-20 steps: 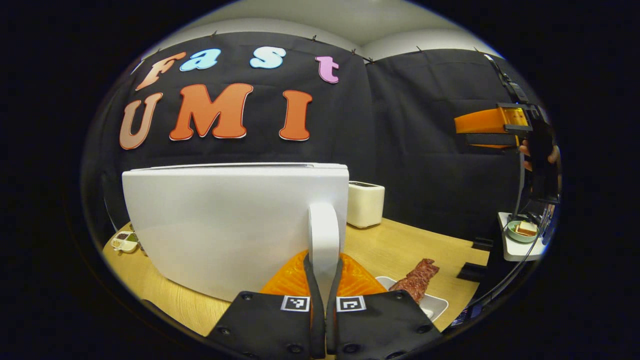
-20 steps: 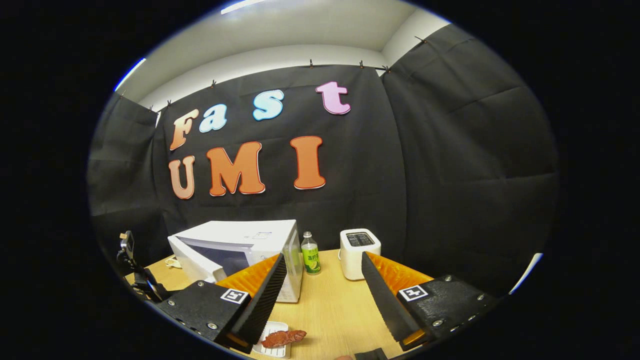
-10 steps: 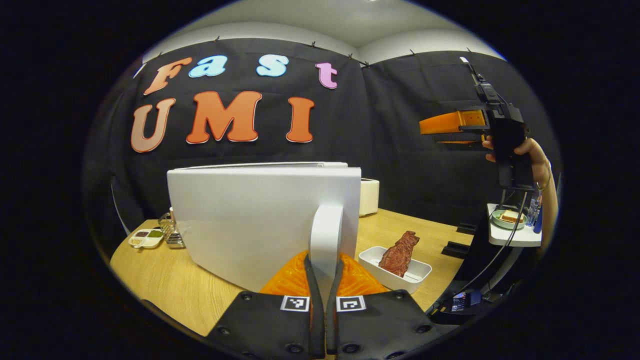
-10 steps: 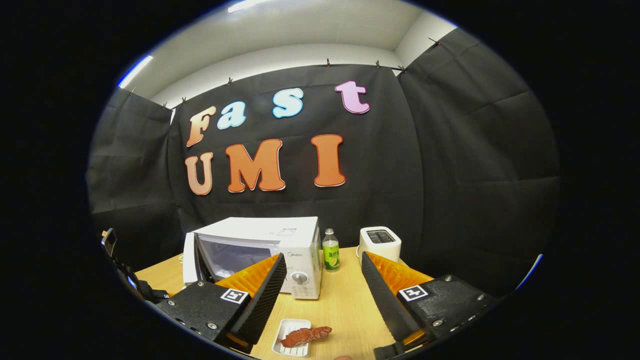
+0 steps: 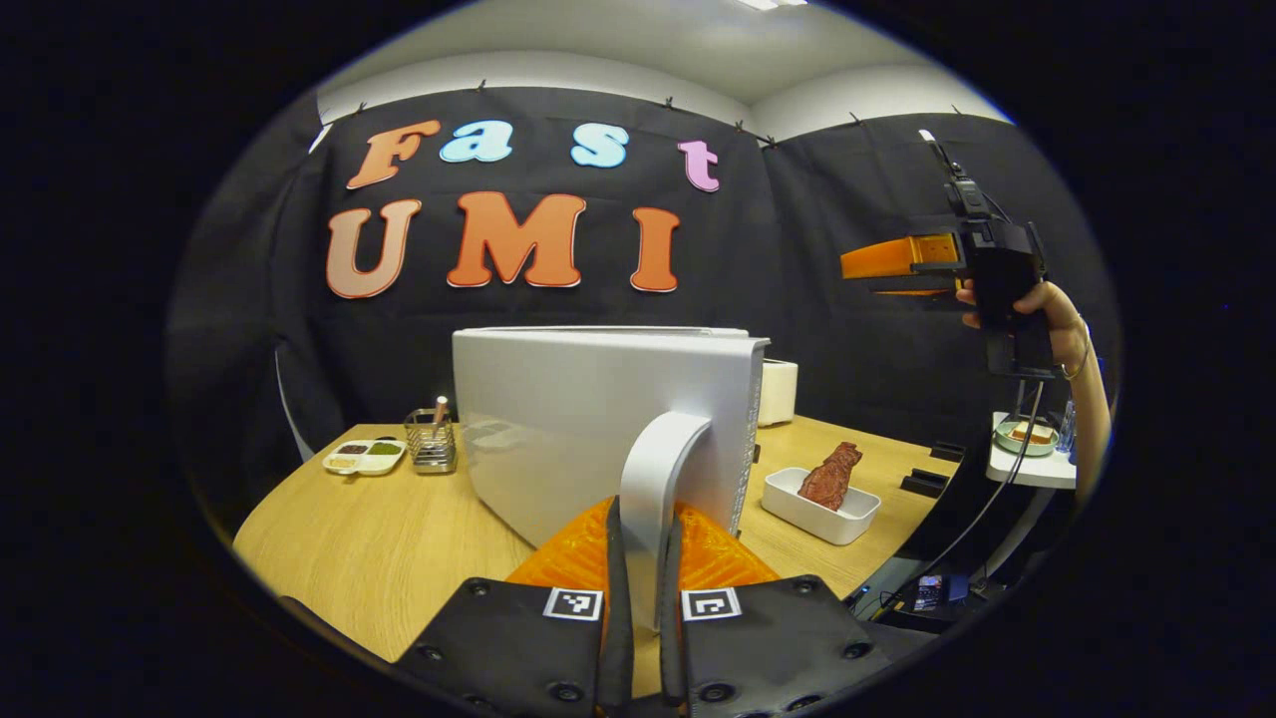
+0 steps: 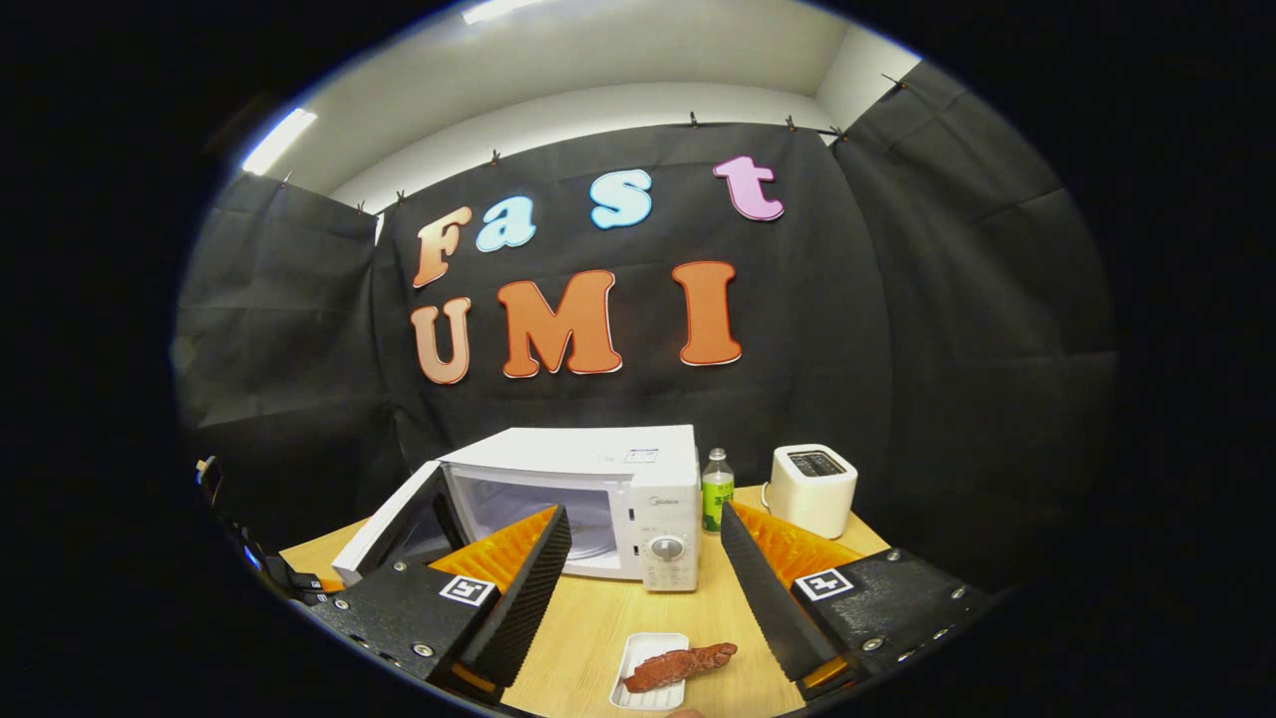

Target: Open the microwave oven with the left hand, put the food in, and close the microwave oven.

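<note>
In the left gripper view, the left gripper is nearest, its two fingers pinching the white door handle from either side. The handle belongs to the microwave door, which stands swung outward with its white outer face toward the camera. Beyond the door, to the right on the wooden table, a white tray holds a reddish-brown piece of food. To the left on the table are a divided sauce dish and a wire holder just beside it. Further right, a hand holds the right gripper raised well above the table; whether it is parted cannot be told from this side view. In the right gripper view, the right gripper has its fingers spread wide, gripping nothing. Just below them lies the tray with the food resting across it. Behind it stands the microwave oven, its door hinged open to the left and the cavity exposed. A green-labelled bottle stands just beside the microwave, and a white toaster near that.
</note>
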`<action>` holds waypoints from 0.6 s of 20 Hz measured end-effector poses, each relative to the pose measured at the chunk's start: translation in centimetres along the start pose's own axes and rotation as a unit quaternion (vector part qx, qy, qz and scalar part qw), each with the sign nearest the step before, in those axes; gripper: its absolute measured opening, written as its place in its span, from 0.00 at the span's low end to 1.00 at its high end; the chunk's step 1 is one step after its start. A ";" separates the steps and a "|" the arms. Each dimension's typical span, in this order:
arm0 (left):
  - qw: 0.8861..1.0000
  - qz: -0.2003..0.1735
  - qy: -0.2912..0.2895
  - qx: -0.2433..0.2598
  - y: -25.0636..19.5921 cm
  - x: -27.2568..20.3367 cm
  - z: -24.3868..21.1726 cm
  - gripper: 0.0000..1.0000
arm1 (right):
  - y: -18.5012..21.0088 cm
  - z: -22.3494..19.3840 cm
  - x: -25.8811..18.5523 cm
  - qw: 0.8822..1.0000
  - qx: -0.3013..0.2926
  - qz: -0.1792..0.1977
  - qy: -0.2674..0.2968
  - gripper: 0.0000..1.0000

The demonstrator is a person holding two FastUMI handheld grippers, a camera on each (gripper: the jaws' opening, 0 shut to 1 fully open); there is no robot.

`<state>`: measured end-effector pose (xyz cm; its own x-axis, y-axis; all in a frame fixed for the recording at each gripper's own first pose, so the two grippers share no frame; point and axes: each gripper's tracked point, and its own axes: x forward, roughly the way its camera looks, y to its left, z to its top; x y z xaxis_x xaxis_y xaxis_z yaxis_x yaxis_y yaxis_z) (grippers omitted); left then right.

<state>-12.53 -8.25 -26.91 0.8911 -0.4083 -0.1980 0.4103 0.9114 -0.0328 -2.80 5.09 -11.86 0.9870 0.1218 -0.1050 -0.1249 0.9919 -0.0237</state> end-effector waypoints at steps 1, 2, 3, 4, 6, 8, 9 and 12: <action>1.000 0.020 0.001 -0.002 1.3 -1.1 -0.2 0.18 | 0.5 -0.2 -0.1 1.000 -0.003 0.004 0.001 0.93; 0.999 0.042 0.011 -0.007 2.4 -2.1 -0.7 0.21 | 0.9 -0.3 -0.2 1.000 -0.005 0.006 0.002 0.94; 0.997 0.068 0.025 -0.009 3.8 -3.4 -1.5 0.24 | 1.2 -0.5 -0.3 1.000 -0.006 0.008 0.004 0.94; 0.995 0.094 0.035 -0.006 5.3 -4.7 -2.3 0.32 | 1.6 -0.9 -0.3 1.000 -0.006 0.011 0.006 0.94; 0.992 0.122 0.033 -0.009 7.0 -7.0 -2.2 0.63 | 2.0 -1.4 -0.4 1.000 -0.006 0.016 0.008 0.94; 0.989 0.143 0.025 -0.017 8.6 -9.0 -1.6 0.65 | 1.8 -1.9 -0.2 1.000 -0.004 0.011 0.007 0.94; 0.988 0.153 0.019 -0.022 9.5 -9.8 -1.1 0.73 | 1.6 -2.2 -0.2 1.000 -0.003 0.009 0.006 0.94; 0.982 0.186 0.004 -0.034 12.0 -11.7 -0.5 0.86 | 1.0 -3.5 -0.1 1.000 0.007 0.000 0.010 0.94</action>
<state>-18.07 7.51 -25.44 0.9752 -0.0467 -0.2162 0.0430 0.9988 -0.0218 -3.35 5.90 -15.33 0.9850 0.1202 -0.1238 -0.1223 0.9924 -0.0095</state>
